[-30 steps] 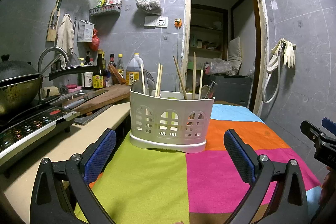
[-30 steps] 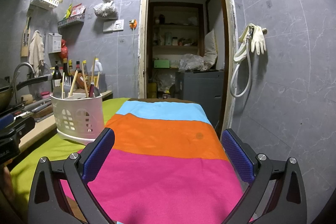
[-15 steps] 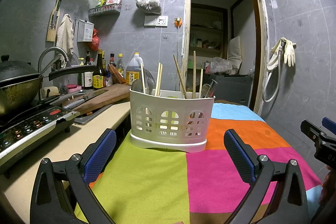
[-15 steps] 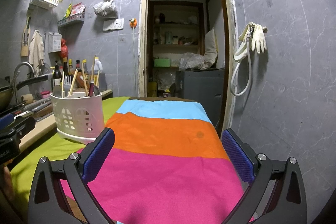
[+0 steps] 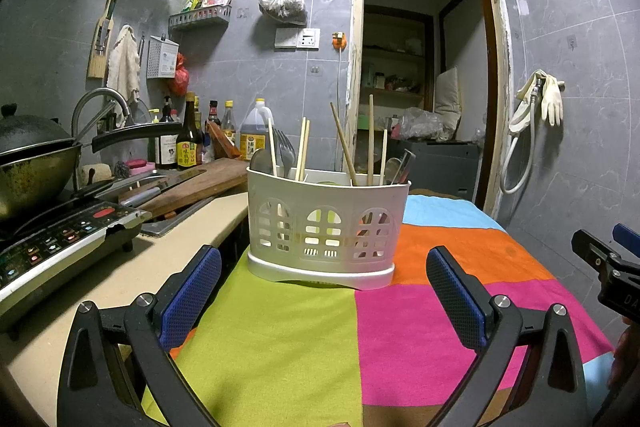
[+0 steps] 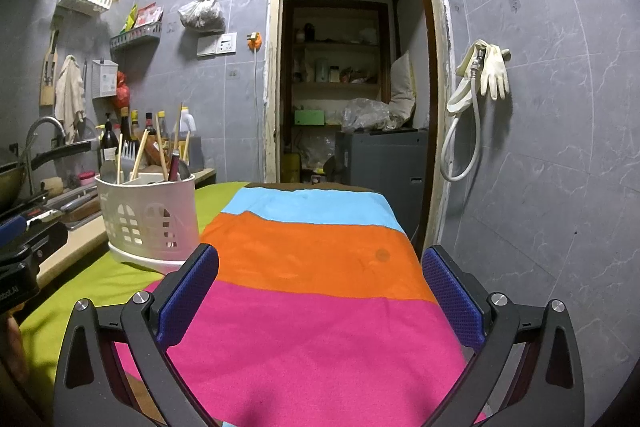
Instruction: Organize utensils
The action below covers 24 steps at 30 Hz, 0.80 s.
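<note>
While both grippers hang empty with their blue-padded fingers spread wide, the task appears to stand at its start or between two picks.

1. Position of parts. The white perforated plastic utensil caddy [image 5: 328, 227] stands upright on the green patch of the multicoloured striped cloth [image 5: 440, 327], directly ahead of the left gripper [image 5: 324, 299] and near it. The right gripper [image 6: 320, 303] points along the pink and orange stripes, with the caddy off to its left. Wooden chopsticks [image 5: 342, 147], a metal fork [image 5: 285, 151] and spoons stand mixed in the compartments.

2. Next move (judgement). One utensil must be pinched by its upper end and lifted straight up, clear of its neighbours.

3. Legible markings. The yellow-labelled dark sauce bottle [image 5: 187, 143] carries writing too small to read. Partial white lettering shows on the left gripper's body at the edge of the right wrist view; it cannot be read with confidence.
</note>
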### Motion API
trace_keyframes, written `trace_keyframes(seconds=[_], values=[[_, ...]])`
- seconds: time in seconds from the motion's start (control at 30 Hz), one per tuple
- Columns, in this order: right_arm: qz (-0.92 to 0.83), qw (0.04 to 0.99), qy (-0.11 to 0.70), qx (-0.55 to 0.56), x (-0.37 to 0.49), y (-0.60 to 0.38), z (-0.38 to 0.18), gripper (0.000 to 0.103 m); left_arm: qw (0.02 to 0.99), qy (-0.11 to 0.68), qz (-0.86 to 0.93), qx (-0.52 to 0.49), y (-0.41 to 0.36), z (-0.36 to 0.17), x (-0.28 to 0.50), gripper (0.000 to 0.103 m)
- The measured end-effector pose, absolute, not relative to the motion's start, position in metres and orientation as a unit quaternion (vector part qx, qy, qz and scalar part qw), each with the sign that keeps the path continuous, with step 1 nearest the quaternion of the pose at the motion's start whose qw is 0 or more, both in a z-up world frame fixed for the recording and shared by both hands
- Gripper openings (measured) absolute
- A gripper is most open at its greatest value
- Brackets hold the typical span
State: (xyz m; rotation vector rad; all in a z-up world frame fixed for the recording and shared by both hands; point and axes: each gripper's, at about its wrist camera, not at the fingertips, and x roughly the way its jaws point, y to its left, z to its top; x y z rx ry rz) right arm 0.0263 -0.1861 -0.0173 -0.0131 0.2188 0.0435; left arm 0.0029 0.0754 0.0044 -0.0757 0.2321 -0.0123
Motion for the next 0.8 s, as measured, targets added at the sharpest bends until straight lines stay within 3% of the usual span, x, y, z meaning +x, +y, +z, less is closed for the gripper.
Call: trace_keyframes(seconds=[0.8], values=[[0.023, 0.993, 0.113, -0.007, 0.0275, -0.1833, -0.0216, 0.103, 0.992, 0.119, -0.008, -0.039, 0.0782, 0.0014, 0.0031, 0.101]])
